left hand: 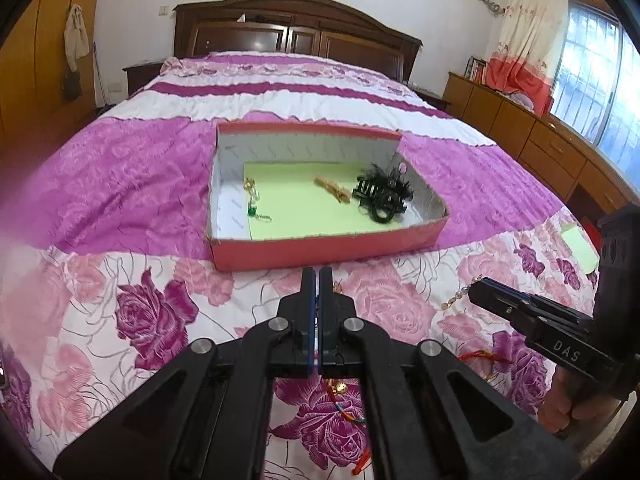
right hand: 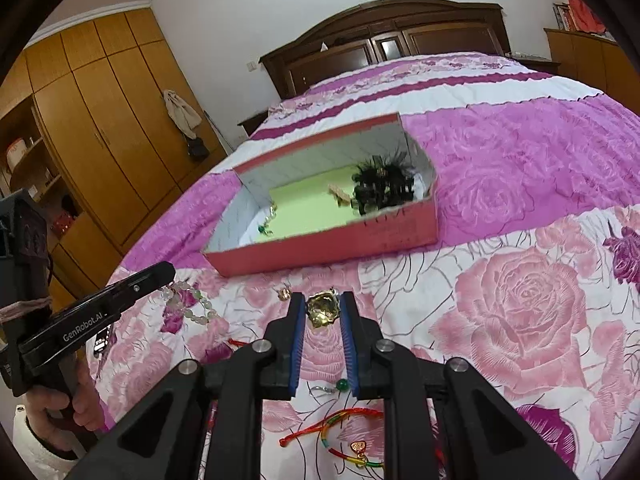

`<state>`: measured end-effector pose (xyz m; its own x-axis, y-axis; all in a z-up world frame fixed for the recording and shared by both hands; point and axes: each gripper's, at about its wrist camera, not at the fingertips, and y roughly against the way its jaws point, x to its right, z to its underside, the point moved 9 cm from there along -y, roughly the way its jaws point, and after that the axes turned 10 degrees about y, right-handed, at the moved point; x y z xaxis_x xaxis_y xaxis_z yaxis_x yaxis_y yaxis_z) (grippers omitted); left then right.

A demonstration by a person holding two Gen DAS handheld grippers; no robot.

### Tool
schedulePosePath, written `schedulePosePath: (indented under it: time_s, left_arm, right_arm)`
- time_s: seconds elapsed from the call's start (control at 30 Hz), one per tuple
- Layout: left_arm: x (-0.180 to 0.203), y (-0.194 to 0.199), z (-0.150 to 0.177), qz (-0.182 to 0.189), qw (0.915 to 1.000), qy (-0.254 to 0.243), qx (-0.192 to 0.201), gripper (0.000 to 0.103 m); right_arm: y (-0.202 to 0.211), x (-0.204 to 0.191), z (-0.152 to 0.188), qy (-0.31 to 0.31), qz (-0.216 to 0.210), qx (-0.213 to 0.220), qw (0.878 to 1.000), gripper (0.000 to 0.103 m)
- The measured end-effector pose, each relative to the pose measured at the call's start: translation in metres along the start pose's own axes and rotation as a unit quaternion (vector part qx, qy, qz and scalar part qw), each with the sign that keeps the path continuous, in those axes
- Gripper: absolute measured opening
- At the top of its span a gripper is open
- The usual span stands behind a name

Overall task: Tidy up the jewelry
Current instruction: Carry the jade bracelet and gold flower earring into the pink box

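A gold brooch-like ornament [right hand: 321, 311] sits pinched between the blue pads of the right gripper [right hand: 321, 312], its jaws closed on it from both sides and held above the flowered bedspread [right hand: 520, 320]. The left gripper [left hand: 319, 280] has its jaws fully closed, pad against pad; whether anything thin is caught between them cannot be told. A bead bracelet [right hand: 188, 300] of pale green and white beads lies on the bedspread just beside that gripper's tip in the right wrist view.

Nearer the foot of the bed, under the grippers, lie a red and multicoloured cord [right hand: 340, 436] with a small gold charm and a green bead earring [right hand: 340, 385]. A small gold piece [right hand: 285, 293] rests close to the box.

The red box [left hand: 320, 244] stands open further up the bed, about midway across it, with a pale green sheet [left hand: 304, 200] on its floor. Inside, at its left end, lies a pearl and green-bead piece [left hand: 254, 202]; toward the right, a tan hair clip [left hand: 332, 192] — and beside it, in the right end, a black feathered hair clip [left hand: 382, 196].

A person's hand [right hand: 60, 408] grips the left tool's handle. Beyond the bed stand the dark wooden headboard [left hand: 296, 28] and a wardrobe [right hand: 100, 120].
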<state>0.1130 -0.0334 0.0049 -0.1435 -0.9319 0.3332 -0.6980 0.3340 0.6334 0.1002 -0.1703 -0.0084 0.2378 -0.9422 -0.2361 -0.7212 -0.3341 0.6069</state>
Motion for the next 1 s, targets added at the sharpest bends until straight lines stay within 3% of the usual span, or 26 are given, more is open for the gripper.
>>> schedulePosePath:
  time_s: [0.53, 1.0]
  left_arm:
    - [0.002, 0.003, -0.064, -0.001, 0.9986, -0.025, 0.047, 0.0]
    - [0.016, -0.053, -0.091, -0.002, 0.9981, -0.053, 0.031, 0.0]
  right_arm:
    - [0.003, 0.01, -0.059, 0.027, 0.008, 0.034, 0.999, 0.019]
    - [-0.044, 0.03, -0.097, 0.03, 0.015, 0.024, 0.999, 0.019]
